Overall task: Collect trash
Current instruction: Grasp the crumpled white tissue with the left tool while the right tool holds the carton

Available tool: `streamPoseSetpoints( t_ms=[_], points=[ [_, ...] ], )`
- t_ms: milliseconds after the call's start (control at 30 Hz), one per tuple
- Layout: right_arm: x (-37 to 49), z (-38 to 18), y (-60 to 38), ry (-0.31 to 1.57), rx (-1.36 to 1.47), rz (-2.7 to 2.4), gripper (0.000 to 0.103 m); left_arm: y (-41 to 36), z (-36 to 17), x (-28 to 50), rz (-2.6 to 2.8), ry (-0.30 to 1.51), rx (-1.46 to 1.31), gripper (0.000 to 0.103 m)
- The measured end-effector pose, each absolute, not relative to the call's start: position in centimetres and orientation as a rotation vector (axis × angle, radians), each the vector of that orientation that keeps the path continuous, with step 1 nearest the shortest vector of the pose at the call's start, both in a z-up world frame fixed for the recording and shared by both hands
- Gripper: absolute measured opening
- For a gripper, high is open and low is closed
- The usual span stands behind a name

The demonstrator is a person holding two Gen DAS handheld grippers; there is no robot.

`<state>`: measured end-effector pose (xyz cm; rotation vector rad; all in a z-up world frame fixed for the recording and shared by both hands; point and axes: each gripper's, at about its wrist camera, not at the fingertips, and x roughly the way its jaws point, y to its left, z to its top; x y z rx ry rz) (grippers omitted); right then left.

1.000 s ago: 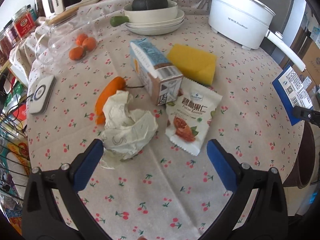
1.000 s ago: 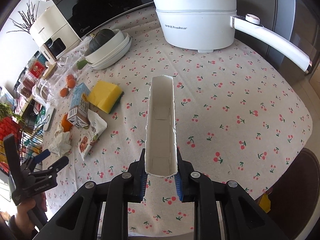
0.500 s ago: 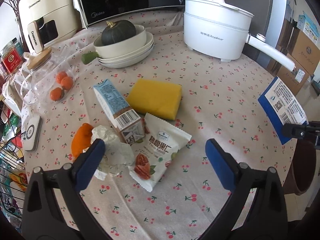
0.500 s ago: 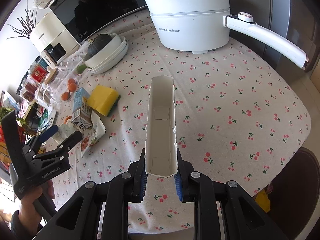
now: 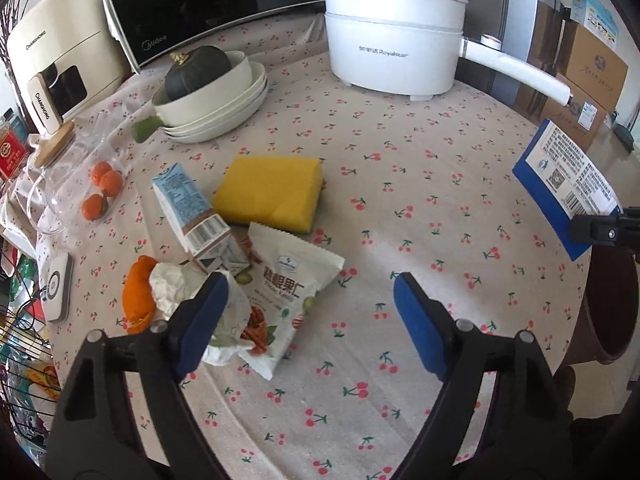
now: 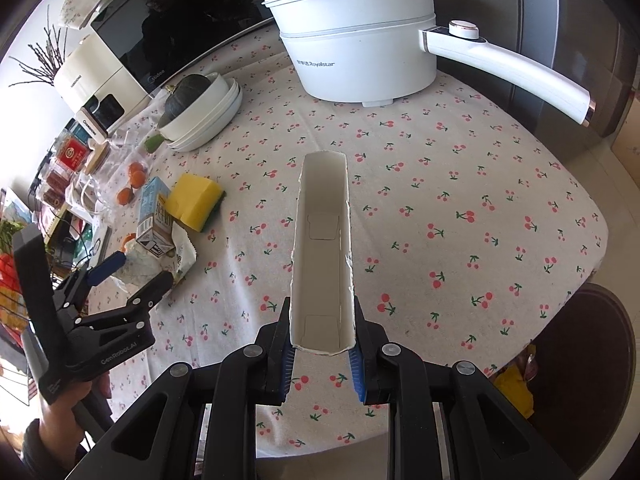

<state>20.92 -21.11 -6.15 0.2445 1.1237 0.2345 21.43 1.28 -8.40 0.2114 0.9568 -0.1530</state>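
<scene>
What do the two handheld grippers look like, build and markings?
Both match: the left gripper and right gripper have matte black plastic frames with triangular cut-outs, silver pivot screws and blue pads lining the jaws. Seen from the right wrist, the left unit's body reads "GenRobot.AI" in pale lettering above a straight black handle. A dark sleeve cuff shows at that hand. No cables visible.

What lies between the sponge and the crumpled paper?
The milk carton and the snack packet lie between the sponge and the crumpled paper, clearest in the left wrist view.
</scene>
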Motion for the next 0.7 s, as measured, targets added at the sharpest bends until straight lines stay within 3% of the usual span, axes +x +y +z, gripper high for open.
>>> streamPoseSetpoints(
  t_ms=[100,367,700],
  points=[
    [20.9,-6.2,-21.6,1.126,0.257,0.226,0.024,1.6,-8.0,21.6,-0.152,0.969,0.193,0.079],
    [20.8,-5.8,-21.8,1.116,0.253,0.232,0.024,8.4,-5.0,21.1,-0.107,0.941,-0.059,0.078],
    [20.8,-5.9,-19.7,1.119,0.235,0.268,0.024,11.7,-10.5,22.0,-0.028,1.07,-0.169,0.078]
  ],
)
